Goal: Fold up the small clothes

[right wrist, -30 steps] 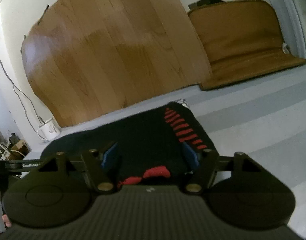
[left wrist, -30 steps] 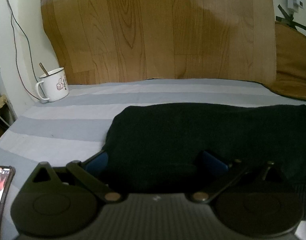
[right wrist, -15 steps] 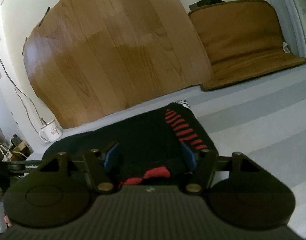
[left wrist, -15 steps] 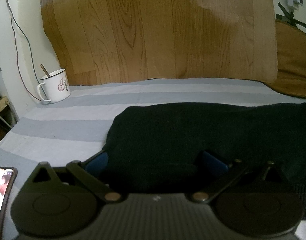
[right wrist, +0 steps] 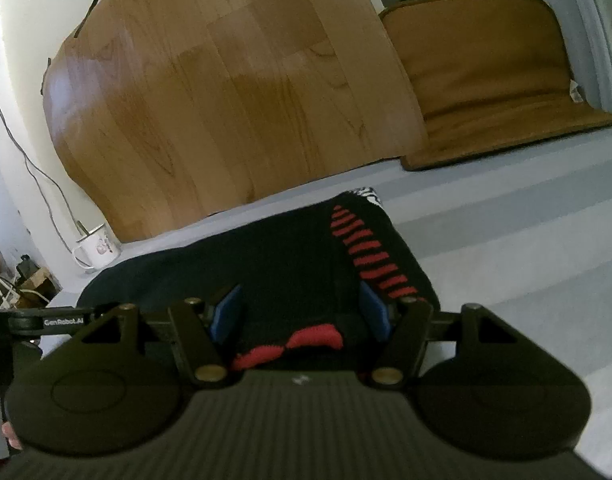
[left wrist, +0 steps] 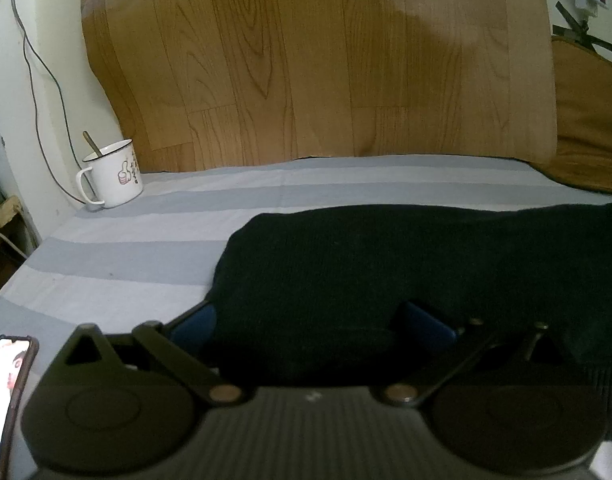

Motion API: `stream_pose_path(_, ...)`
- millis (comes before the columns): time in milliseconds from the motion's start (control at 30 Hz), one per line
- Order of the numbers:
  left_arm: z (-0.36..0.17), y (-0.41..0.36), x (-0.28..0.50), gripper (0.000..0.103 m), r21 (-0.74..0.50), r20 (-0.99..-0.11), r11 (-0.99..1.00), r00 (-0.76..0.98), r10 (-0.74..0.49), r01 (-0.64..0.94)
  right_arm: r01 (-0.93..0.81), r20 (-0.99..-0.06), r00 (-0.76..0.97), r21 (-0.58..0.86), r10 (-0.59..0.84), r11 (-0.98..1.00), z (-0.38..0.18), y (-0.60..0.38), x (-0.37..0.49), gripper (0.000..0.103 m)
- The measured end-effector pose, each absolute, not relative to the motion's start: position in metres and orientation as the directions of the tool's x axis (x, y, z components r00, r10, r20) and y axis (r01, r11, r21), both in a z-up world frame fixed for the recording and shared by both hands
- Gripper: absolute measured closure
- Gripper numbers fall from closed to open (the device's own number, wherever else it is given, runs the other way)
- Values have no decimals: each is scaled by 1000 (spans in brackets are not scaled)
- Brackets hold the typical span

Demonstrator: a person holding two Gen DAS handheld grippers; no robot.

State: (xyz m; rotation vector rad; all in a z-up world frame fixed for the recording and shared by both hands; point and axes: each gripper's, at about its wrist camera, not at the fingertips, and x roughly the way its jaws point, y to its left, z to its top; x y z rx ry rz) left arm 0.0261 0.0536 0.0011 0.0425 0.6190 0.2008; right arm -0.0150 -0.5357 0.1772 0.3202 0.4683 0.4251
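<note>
At your far left, around nine o'clock, a phone (left wrist: pixel 9 400) lay at the edge of the striped bedsheet (left wrist: pixel 145 248). At ten o'clock a white mug (left wrist: pixel 113 174) with a spoon in it stood against the wood-grain panel (left wrist: pixel 306 60). Your left gripper (left wrist: pixel 310 320) sat with its blue pads spread wide over the near edge of the black sweater (left wrist: pixel 386 264); whether they pressed on the knit could not be told. The sweater lay flat at twelve o'clock. Your right gripper (right wrist: pixel 301 312) stood moderately wide, with the red-striped hem between the pads. A brown cushion (right wrist: pixel 498 92) leaned at two o'clock.
</note>
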Motion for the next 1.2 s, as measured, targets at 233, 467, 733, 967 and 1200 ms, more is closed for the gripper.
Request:
stream_pose_path(233, 1, 54, 27, 0, 102, -572, 979, 795, 202, -176, -325, -379, 797, 387, 470, 863, 176, -537, -24, 36)
stream_pose_path(467, 2, 55, 26, 0, 110, -577, 980, 792, 200, -168, -298, -284, 819, 533, 499, 792, 173, -565, -31, 35)
stream_pose_path(733, 0, 56, 27, 0, 109, -576, 980, 793, 198, -166, -157, -358, 796, 657, 489, 737, 162, -606, -24, 24)
stream_pose_path(967, 0, 57, 27, 0, 108, -576, 980, 794, 197, -164, -167, -375, 767, 666, 520, 727, 164, -596, -14, 17)
stream_pose_path(1200, -1, 58, 28, 0, 100, -574, 982, 797, 190, -162, -170, -409, 770, 607, 489, 776, 170, -574, -1, 16)
